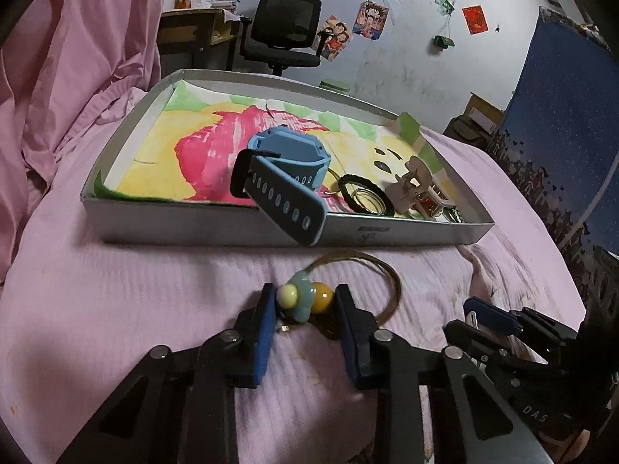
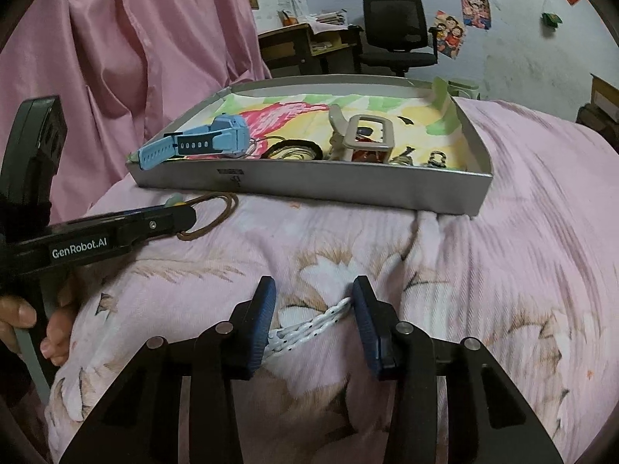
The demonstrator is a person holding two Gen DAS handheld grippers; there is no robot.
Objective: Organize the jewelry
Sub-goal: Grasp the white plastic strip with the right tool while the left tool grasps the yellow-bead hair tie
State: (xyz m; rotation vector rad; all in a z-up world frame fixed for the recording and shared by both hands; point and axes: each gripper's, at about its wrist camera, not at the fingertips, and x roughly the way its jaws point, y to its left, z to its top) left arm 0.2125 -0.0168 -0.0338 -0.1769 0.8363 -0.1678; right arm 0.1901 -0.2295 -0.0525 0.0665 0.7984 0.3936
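- The left tongs (image 1: 303, 301) are lowered onto the pink bedspread (image 1: 135, 290), just in front of the near wall of a shallow grey tray (image 1: 193, 228).
- A hair tie (image 1: 305, 297) with a pale blue flower charm, a yellow bead and a brown elastic loop is seen between the blue pads of the left tongs; the pads are spread to either side of the charm, and it cannot be told whether they touch it.
- From the right wrist view, the same hair tie (image 2: 209, 212) is seen lying on the bed beside the tray's near left corner, with the left tongs (image 2: 182, 212) over its charm end.
- The right tongs (image 2: 313, 301) are spread apart over a flowered part of the bedspread (image 2: 503, 270), well in front of the tray (image 2: 348, 189).
- A white cord with dark specks (image 2: 309, 328) is seen lying on the bed between the right tongs' pads, not pinched.
- Inside the tray, a blue watch (image 1: 286, 166) is placed near the middle of the near wall, its strap hung over the rim.
- A black toothed ring (image 1: 363, 193) and a beige hair claw (image 1: 414, 189) are placed toward the tray's near right corner, close together.
- The tray floor is covered by a painted sheet (image 1: 185, 154) in pink, yellow and green.
- A hand (image 2: 27, 321) is seen gripping the handle of the left tool at the bed's left edge.
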